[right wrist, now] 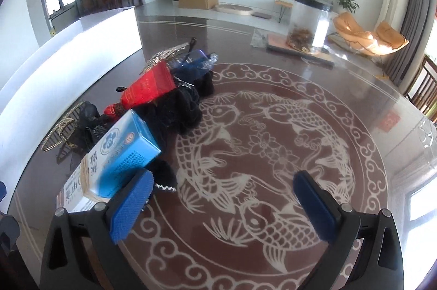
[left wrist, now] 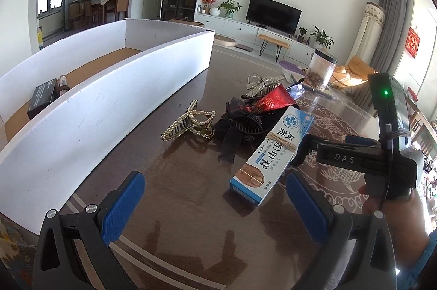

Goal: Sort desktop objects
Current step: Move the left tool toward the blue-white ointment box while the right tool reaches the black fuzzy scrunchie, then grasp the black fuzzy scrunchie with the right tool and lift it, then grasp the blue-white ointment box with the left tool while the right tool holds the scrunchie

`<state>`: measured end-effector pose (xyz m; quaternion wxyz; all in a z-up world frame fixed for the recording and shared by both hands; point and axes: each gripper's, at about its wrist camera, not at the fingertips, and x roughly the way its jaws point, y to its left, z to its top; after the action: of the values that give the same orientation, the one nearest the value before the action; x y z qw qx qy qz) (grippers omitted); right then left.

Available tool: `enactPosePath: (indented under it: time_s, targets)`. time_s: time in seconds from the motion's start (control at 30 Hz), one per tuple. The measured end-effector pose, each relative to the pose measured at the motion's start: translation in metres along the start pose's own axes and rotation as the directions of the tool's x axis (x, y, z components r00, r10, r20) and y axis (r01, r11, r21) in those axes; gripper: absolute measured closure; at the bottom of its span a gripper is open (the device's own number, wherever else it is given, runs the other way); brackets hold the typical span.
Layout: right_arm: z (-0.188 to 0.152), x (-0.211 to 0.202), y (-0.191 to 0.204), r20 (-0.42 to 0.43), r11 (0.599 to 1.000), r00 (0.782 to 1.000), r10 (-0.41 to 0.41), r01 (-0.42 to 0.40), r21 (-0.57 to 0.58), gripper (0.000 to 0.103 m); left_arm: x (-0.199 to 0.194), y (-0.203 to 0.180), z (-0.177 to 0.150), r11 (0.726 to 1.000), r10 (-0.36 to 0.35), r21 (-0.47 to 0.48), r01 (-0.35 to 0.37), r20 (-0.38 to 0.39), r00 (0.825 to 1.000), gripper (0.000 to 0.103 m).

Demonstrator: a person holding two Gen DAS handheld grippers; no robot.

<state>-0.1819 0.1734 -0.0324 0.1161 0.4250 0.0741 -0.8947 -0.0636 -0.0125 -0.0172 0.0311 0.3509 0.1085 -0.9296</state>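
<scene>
Clutter, one heap, mid-table: blue-and-white ointment box [left wrist: 273, 153] with a rubber band round its middle, propped aslant on black fabric [left wrist: 235, 131]; red tube [left wrist: 275, 98] and rhinestone bow clip [left wrist: 263, 83] behind it; pearl claw clip [left wrist: 188, 124] just left of the heap, apart from it.

White sorting box [left wrist: 109, 104]: long wall runs close along the heap's left side, a strip of bare dark table [left wrist: 191, 208] between. Inside, at the near end, a small black carton [left wrist: 43, 98] and a small bottle [left wrist: 63, 83].

Left gripper [left wrist: 215, 208]: blue pads spread wide, nothing between them, low over open tabletop short of the ointment box.

Right gripper [right wrist: 221, 205]: pads likewise spread, empty; its left pad [right wrist: 131, 208] just beside the ointment box's near end, contact unclear. Ahead of it, broad open carp-patterned surface [right wrist: 273, 142].

Clear jar [right wrist: 310, 22]: far side, well apart from the heap.
</scene>
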Motion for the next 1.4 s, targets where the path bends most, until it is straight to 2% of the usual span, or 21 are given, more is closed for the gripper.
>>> enactPosePath:
  time_s: [0.1,0.2,0.33,0.43,0.5,0.57,0.67,0.83,0.9,1.13,1.23,1.33,1.4]
  targets:
    - [0.009,-0.002,0.018,0.018,0.980,0.982,0.186,-0.185,-0.073,0.002,0.001,0.003,0.001,1.000,-0.003,-0.014,0.003,-0.003,1.000,0.000]
    - [0.013,0.009,0.025,-0.014,0.974,0.979,0.203,-0.203,-0.095,0.002,0.005,0.006,0.001,0.999,-0.008,-0.032,0.007,-0.017,1.000,0.000]
    - [0.014,0.025,0.027,-0.077,0.945,0.946,0.316,-0.321,-0.061,0.006,0.005,0.002,0.000,1.000,-0.005,-0.011,0.005,-0.014,1.000,0.000]
    - [0.012,0.032,0.040,-0.117,0.940,0.945,0.307,-0.320,-0.116,0.019,0.007,-0.001,-0.001,1.000,0.004,0.008,-0.004,-0.021,1.000,0.000]
    - [0.008,0.037,0.048,-0.137,0.936,0.943,0.302,-0.321,-0.145,0.047,0.009,-0.003,-0.002,1.000,0.011,0.019,-0.010,-0.027,1.000,0.000]
    - [0.004,0.034,0.052,-0.122,0.932,0.945,0.304,-0.322,-0.166,0.061,0.009,-0.004,-0.001,1.000,0.012,0.024,-0.012,-0.024,1.000,0.000]
    - [-0.006,0.027,0.051,-0.107,0.935,0.950,0.294,-0.309,-0.173,0.064,0.008,-0.003,0.001,1.000,0.008,0.022,-0.008,-0.021,1.000,0.000]
    - [-0.032,0.006,0.048,-0.122,0.913,0.941,0.316,-0.337,-0.230,0.064,0.007,-0.002,0.002,1.000,0.000,0.015,0.000,-0.016,1.000,0.000]
    - [-0.043,-0.003,0.037,-0.120,0.916,0.942,0.313,-0.333,-0.223,0.064,0.006,-0.002,0.002,1.000,-0.001,0.020,0.002,-0.014,1.000,0.000]
    - [-0.087,-0.036,-0.022,-0.063,0.970,0.978,0.201,-0.208,-0.127,0.063,0.004,-0.005,0.000,1.000,-0.004,0.029,0.004,-0.017,1.000,0.000]
    - [-0.105,-0.050,-0.041,-0.044,0.983,0.986,0.161,-0.164,-0.086,0.063,0.005,-0.006,0.000,0.999,-0.005,0.032,0.006,-0.022,1.000,0.000]
    - [-0.118,-0.060,-0.050,-0.034,0.988,0.989,0.141,-0.143,-0.059,0.054,0.006,-0.009,-0.001,0.999,-0.004,0.044,0.005,-0.026,1.000,0.000]
    - [-0.121,-0.061,-0.053,-0.039,0.988,0.989,0.145,-0.147,-0.045,0.023,0.007,-0.011,-0.002,0.998,-0.002,0.056,0.004,-0.027,1.000,0.000]
